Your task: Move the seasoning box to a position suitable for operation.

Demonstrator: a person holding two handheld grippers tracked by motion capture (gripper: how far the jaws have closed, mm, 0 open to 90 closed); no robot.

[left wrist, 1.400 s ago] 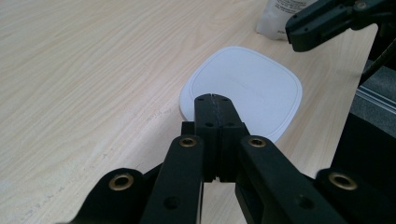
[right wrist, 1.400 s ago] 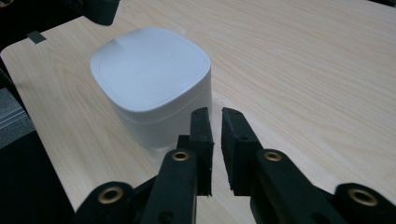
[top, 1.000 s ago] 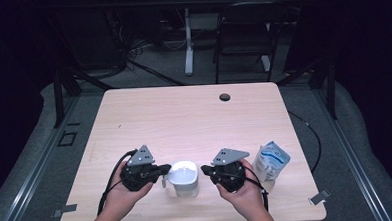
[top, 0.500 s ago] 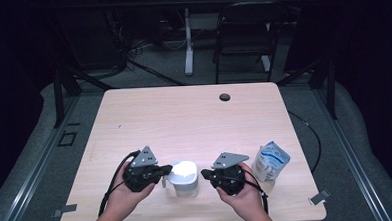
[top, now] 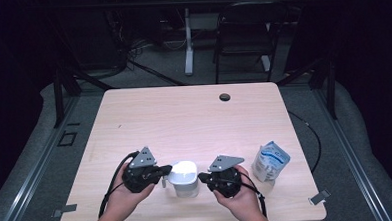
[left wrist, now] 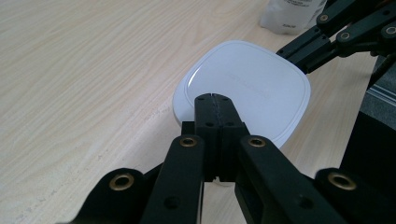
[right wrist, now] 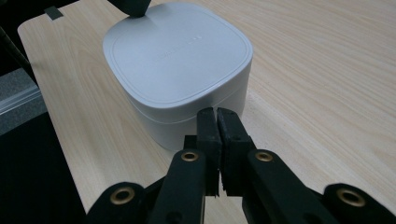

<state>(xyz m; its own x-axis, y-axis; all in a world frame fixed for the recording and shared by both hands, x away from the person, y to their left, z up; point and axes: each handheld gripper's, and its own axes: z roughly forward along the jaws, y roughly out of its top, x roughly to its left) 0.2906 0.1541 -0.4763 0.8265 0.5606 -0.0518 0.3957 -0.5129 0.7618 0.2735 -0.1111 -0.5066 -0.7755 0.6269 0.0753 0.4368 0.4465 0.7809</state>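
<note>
a white lidded container (top: 184, 178) sits near the front edge of a wooden desk (top: 194, 115); the left claw (top: 165, 170), jaws together, rests at its lid's edge, perhaps touching; the right claw (top: 202, 178), jaws together, points at its side; a pouch (top: 271, 160) stands right of it.

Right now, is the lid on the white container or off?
On. The white container stands upright with its lid seated flat and flush all round the rim; no gap shows.
</note>
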